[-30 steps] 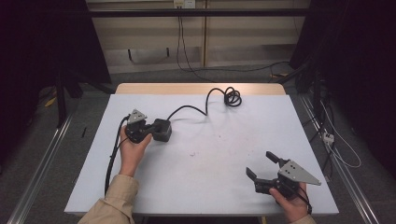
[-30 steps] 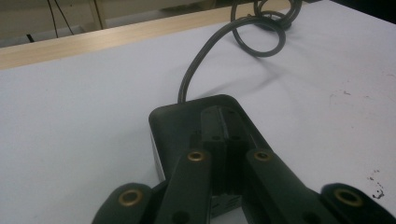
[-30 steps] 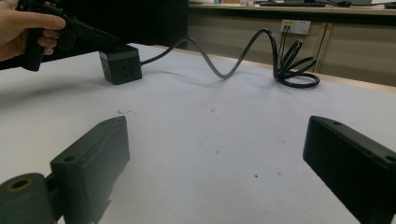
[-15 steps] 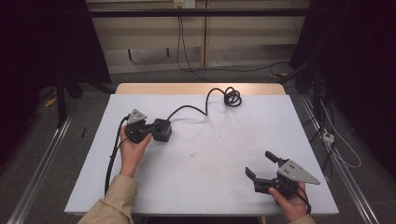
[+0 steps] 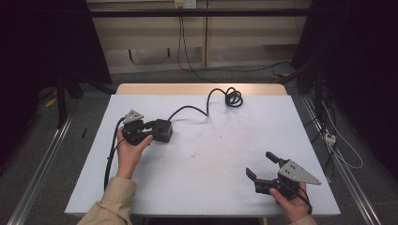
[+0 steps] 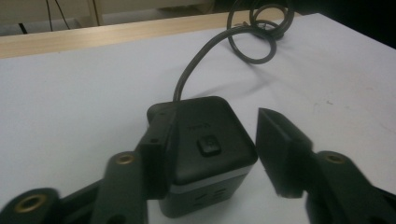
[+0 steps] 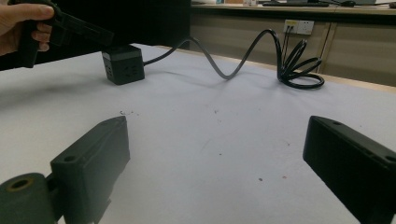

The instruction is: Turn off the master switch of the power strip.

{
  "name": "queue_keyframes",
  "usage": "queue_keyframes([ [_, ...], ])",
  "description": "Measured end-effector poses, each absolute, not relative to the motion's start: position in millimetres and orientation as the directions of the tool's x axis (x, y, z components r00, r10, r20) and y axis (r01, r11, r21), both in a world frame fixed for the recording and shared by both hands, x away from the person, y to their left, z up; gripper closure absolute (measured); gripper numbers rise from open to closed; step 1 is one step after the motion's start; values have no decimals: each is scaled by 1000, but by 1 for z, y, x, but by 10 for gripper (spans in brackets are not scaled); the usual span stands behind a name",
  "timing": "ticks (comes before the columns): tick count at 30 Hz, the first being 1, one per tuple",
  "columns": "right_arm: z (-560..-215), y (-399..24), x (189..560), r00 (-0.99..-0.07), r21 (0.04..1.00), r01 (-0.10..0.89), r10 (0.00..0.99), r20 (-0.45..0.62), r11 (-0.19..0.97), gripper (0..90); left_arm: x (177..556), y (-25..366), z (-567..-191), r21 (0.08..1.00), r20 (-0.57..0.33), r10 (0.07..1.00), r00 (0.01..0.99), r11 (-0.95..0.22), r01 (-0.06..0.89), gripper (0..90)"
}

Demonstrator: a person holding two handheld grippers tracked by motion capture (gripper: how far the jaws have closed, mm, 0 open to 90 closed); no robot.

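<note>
A black cube socket (image 5: 163,133) with a button on top stands at the table's left, and its dark cable (image 5: 190,109) runs to a coil (image 5: 233,97) near the far edge. My left gripper (image 5: 152,128) straddles the cube (image 6: 205,140). In the left gripper view the left gripper (image 6: 215,119) is open: its left jaw lies against the cube's side, and a gap separates the right jaw from the cube. My right gripper (image 5: 259,164) stands open at the front right with nothing between its jaws. The right gripper view looks past the right gripper (image 7: 215,140) to the cube (image 7: 122,63) in the distance.
The white table (image 5: 225,154) has a wooden strip (image 5: 197,89) along its far edge. A few small dark specks (image 5: 193,153) mark the middle. The coiled cable (image 7: 299,65) lies at the back. Metal rails and cables run along the floor on both sides.
</note>
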State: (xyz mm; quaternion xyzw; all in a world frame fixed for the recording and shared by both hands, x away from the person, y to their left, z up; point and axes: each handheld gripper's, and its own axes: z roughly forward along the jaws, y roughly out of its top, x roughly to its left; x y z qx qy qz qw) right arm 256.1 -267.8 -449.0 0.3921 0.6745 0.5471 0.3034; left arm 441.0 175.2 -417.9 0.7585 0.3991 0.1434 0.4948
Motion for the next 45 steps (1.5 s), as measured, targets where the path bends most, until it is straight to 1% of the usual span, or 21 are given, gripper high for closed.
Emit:
queue_keyframes([
  [6,-448,-270,256,-500,977,195,866,23,87,67,433,175,-412,866,-185,735,653,-191,461,328],
  [9,-448,-269,256,-501,977,196,865,22,89,67,428,178,-414,869,-207,728,653,-169,464,298],
  [14,-448,-269,255,-503,976,196,864,21,90,67,420,183,-414,866,-195,727,658,-187,463,228],
  [29,-447,-270,256,-499,977,191,866,17,91,67,398,191,-414,869,-190,707,681,-202,452,119],
  [34,-447,-270,256,-502,977,190,865,16,92,67,390,197,-416,871,-183,705,686,-207,445,98],
  [45,-447,-269,256,-503,977,189,864,14,95,67,376,209,-419,876,-157,700,696,-227,426,86],
])
